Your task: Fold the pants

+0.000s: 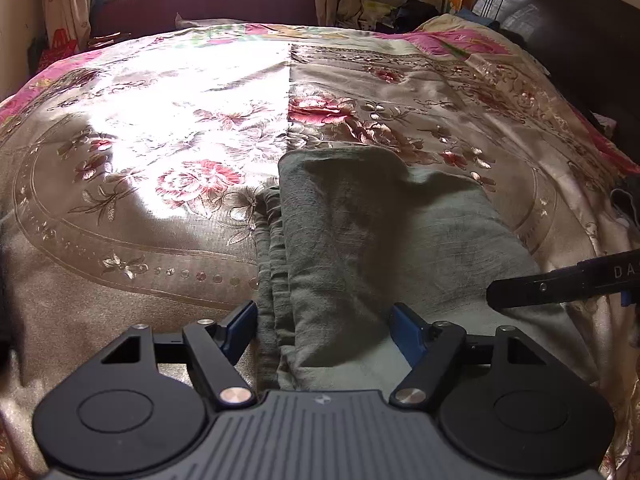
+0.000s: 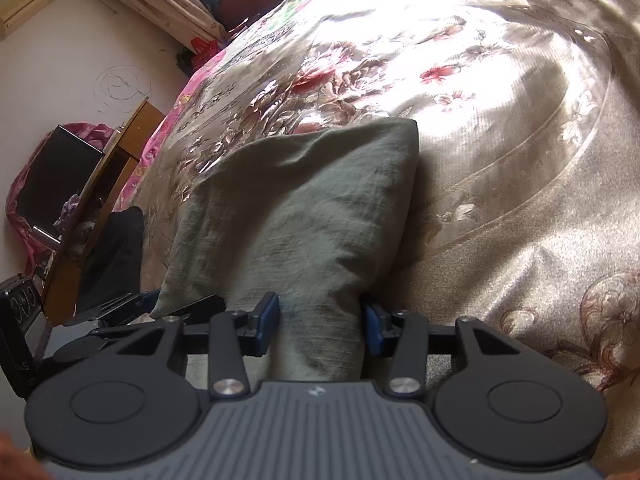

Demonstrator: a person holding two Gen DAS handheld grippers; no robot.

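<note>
Grey-green pants [image 1: 352,240], folded into a thick, layered bundle, lie on a bed covered by a shiny floral bedspread [image 1: 160,152], near the edge closest to both cameras. Left wrist view: the left gripper [image 1: 324,332] tilts steeply downward toward the bed, its blue-padded fingers [image 1: 240,328] spread wide on either side of the bundle's near end; the stacked fold edges of the cloth run between the fingers, but a gap shows at each pad, so the jaws stand released and grip nothing. At the right margin of this view the black finger of the right gripper [image 1: 560,284] reaches in from the side over the right part of the pants. Right wrist view: the right gripper [image 2: 320,328] likewise points downward, rolled so that the bed appears slanted; its two blue pads [image 2: 268,320] press against a bunched ridge of the pants [image 2: 304,208], which narrows where it passes between them, so the jaws are clenched on the fabric. Beyond this grip the cloth fans out to a squared far corner resting on the bedspread [image 2: 520,160]. The left gripper [image 2: 132,308] is visible low at the left of this view, beside the pants' left edge. Strong window light washes out the middle of the bedspread.
</note>
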